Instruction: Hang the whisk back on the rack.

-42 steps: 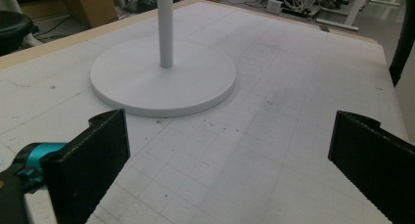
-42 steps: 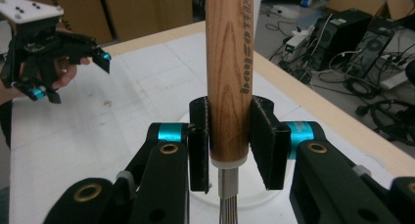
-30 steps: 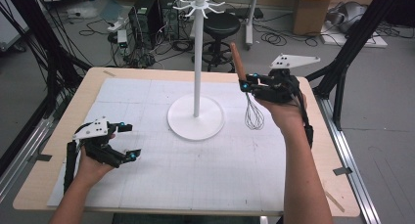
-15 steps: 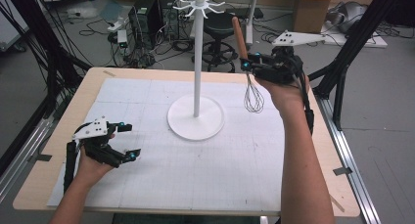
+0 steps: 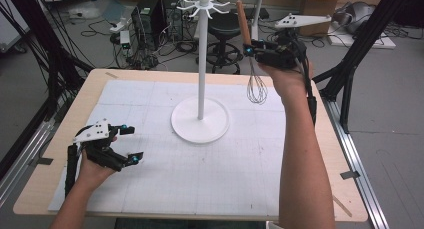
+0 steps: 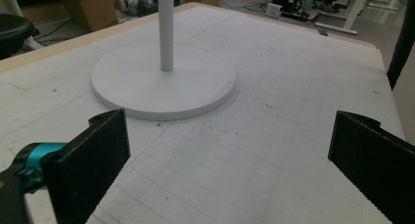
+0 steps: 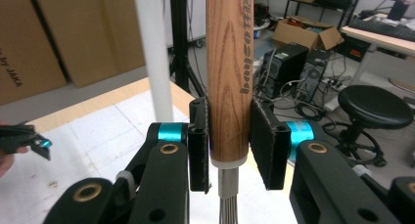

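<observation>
While the left gripper (image 5: 122,145) is resting at lower left, fingers apart, the right gripper (image 5: 248,50) is clamping a whisk (image 5: 250,54) upright at upper right, beside the white stand (image 5: 200,64) on the worktop (image 5: 310,154).

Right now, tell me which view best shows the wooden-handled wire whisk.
The high view: the wooden-handled wire whisk hangs whole from the right gripper. The right gripper view gives its handle close up, clamped; wires barely show.

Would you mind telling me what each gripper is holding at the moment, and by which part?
The right gripper holds the whisk by the lower end of its wooden handle, wires hanging down. The left gripper is open and holds nothing.
</observation>
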### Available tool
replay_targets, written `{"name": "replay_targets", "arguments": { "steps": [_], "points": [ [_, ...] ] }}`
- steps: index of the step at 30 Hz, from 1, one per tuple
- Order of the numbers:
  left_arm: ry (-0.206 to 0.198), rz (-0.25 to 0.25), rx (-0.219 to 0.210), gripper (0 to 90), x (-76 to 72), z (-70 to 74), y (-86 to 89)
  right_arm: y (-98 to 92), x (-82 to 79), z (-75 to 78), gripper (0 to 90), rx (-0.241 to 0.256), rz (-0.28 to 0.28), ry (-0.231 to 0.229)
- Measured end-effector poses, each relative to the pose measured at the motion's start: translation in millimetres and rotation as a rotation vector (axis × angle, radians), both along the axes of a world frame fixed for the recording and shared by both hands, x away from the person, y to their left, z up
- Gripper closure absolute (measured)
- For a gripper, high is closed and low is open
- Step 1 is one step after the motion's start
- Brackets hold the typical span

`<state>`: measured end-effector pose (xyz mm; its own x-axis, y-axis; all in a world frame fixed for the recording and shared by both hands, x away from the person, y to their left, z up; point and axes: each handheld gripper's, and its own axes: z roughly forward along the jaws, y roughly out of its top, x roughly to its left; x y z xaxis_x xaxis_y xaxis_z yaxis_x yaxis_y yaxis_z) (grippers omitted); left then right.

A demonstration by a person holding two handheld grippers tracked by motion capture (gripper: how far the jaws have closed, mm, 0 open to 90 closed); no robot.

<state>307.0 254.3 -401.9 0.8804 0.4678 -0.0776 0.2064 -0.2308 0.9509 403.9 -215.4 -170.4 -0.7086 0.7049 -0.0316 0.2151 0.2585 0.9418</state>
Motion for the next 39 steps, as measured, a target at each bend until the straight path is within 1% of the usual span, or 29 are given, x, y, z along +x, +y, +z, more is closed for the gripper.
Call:
{"name": "replay_targets", "arguments": {
  "steps": [5, 7, 12, 19, 25, 28, 30, 34, 36, 39],
  "points": [
    [0.0, 0.003, -0.004, 2.5, 0.1, -0.1, 0.2, 3.1, 8.4, 2.7, 70.8, 0.0, -0.014, 0.01],
    [-0.001, 0.002, 0.002, 2.4, 0.4, -0.1, 0.2, 5.8, 11.1, 3.4, 70.8, -0.004, -0.019, 0.011],
    [0.0, 0.001, -0.006, 2.5, -0.1, 0.3, 0.4, 14.7, 14.6, 4.5, 70.8, -0.001, -0.005, 0.016],
    [0.001, -0.001, -0.005, 2.4, -0.2, 0.1, 0.1, 24.8, 12.8, 4.6, 70.8, -0.026, 0.024, 0.013],
    [-0.002, -0.002, -0.003, 2.4, -0.2, 0.5, 0.5, 27.8, 11.5, 1.0, 70.8, -0.044, 0.03, 0.02],
    [-0.001, -0.001, -0.006, 2.4, -0.3, 0.3, 0.0, 28.5, 11.3, -1.5, 70.8, -0.04, 0.032, 0.025],
    [-0.003, 0.0, 0.0, 2.4, 0.0, 0.2, 0.1, 29.9, 11.7, -4.3, 70.8, -0.039, 0.043, 0.031],
    [-0.003, 0.0, 0.0, 2.5, 0.0, 0.2, 0.0, 32.9, 12.1, -5.4, 70.8, -0.048, 0.049, 0.035],
    [-0.001, 0.001, -0.002, 2.5, 0.1, 0.0, 0.1, 35.9, 12.2, -5.6, 70.8, -0.062, 0.055, 0.032],
    [-0.001, 0.001, 0.001, 2.4, 0.1, -0.1, 0.0, 37.4, 12.2, -5.9, 70.8, -0.063, 0.059, 0.035]
  ]
}}
